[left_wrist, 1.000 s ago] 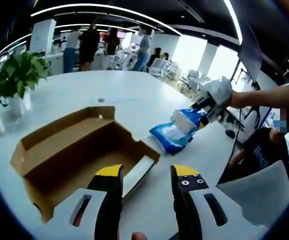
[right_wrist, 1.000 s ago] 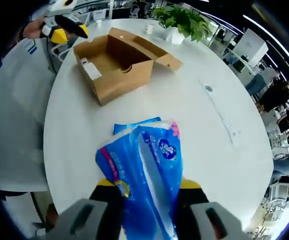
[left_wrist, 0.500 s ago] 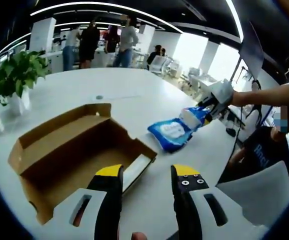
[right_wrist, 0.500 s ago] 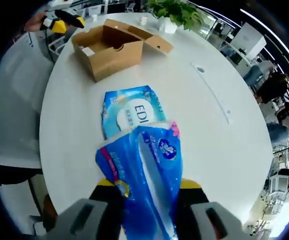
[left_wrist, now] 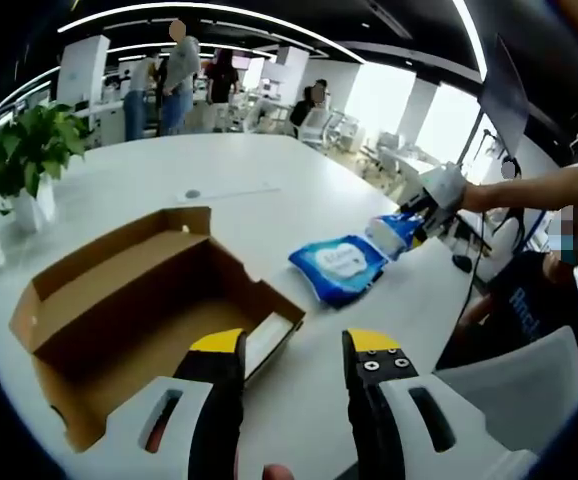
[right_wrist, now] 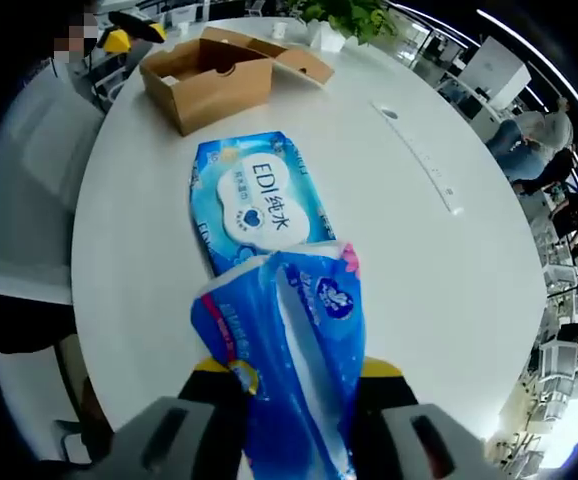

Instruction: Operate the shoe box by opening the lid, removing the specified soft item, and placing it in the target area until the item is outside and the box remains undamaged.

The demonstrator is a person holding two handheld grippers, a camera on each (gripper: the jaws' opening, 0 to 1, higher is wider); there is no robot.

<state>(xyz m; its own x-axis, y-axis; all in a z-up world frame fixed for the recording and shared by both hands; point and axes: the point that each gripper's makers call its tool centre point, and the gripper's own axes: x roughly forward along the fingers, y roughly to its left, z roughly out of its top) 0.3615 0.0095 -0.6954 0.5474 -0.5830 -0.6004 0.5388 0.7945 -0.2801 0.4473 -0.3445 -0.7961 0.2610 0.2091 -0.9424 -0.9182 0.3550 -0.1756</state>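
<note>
Between the fingers of the right gripper (right_wrist: 291, 385) sits the crumpled end of a blue wipes pack (right_wrist: 261, 200), pinched tight; the rest of the pack lies flat on the white tabletop (right_wrist: 409, 270) just ahead of those fingers; the open cardboard shoe box (right_wrist: 204, 75) stands farther ahead, well apart from the pack; the left gripper (left_wrist: 294, 345) hangs with its fingers spread and nothing between them, the box (left_wrist: 139, 300) just ahead and left of them; a potted plant (left_wrist: 24, 160) stands beyond the box.
</note>
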